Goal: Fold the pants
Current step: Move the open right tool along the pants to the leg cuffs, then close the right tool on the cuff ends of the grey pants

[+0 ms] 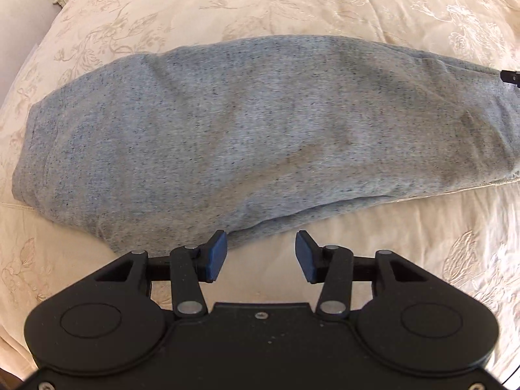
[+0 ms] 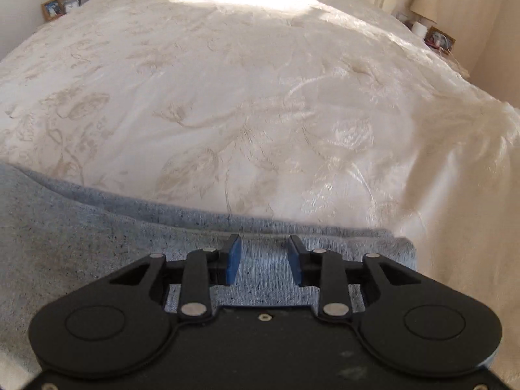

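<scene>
Grey-blue speckled sweatpants (image 1: 253, 130) lie flat across a cream embroidered bedspread (image 1: 227, 3), folded lengthwise with the wide waist end at the left. My left gripper (image 1: 260, 255) is open and empty, just in front of the pants' near edge over bare bedspread. My right gripper (image 2: 264, 261) is open and empty, hovering over the narrow cuff end of the pants (image 2: 97, 243), close to their far edge. A black tip of the right gripper (image 1: 511, 76) shows at the right edge of the left wrist view.
The bedspread (image 2: 260, 97) stretches far ahead, with a bright sunlit patch near the headboard. Nightstands with lamps and photo frames (image 2: 53, 8) stand at both sides of the bed. The bed's right edge (image 2: 487, 162) drops off.
</scene>
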Demonstrator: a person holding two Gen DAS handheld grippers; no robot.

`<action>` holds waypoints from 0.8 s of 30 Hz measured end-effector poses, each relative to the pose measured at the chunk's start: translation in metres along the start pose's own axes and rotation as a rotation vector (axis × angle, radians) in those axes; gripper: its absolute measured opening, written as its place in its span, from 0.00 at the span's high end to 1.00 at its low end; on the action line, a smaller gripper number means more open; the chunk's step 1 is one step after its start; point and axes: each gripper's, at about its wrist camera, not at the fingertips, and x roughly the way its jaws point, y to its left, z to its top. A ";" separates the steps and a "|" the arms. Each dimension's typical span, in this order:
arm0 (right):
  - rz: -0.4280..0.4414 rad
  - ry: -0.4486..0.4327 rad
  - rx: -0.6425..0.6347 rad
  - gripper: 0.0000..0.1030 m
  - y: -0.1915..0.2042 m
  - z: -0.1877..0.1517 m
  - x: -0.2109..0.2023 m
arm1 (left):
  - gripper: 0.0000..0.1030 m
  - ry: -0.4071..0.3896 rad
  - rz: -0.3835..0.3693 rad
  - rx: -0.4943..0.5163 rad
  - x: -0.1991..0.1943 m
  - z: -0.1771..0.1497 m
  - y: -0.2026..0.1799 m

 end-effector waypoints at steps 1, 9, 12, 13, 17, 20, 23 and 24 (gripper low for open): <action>0.037 -0.008 -0.030 0.64 0.001 0.002 -0.002 | 0.47 0.001 -0.004 -0.001 -0.001 0.001 -0.002; 0.221 -0.047 -0.363 0.66 0.069 0.013 0.008 | 0.47 0.007 -0.009 -0.026 -0.003 0.006 -0.007; 0.276 -0.026 -0.436 0.66 0.084 0.016 0.020 | 0.47 0.012 -0.003 -0.034 -0.005 0.004 -0.003; 0.283 -0.011 -0.453 0.66 0.088 0.016 0.023 | 0.47 0.013 -0.001 -0.039 -0.007 0.004 -0.001; 0.289 0.024 -0.484 0.66 0.090 0.018 0.036 | 0.47 0.013 0.002 -0.089 -0.006 0.004 0.007; 0.325 0.044 -0.470 0.78 0.087 0.021 0.036 | 0.47 -0.001 -0.003 -0.142 -0.006 0.012 0.010; 0.338 0.056 -0.463 0.95 0.084 0.020 0.035 | 0.47 -0.014 -0.008 -0.180 -0.002 0.024 0.008; 0.336 0.053 -0.455 0.96 0.082 0.018 0.033 | 0.47 -0.018 -0.009 -0.186 -0.002 0.029 0.007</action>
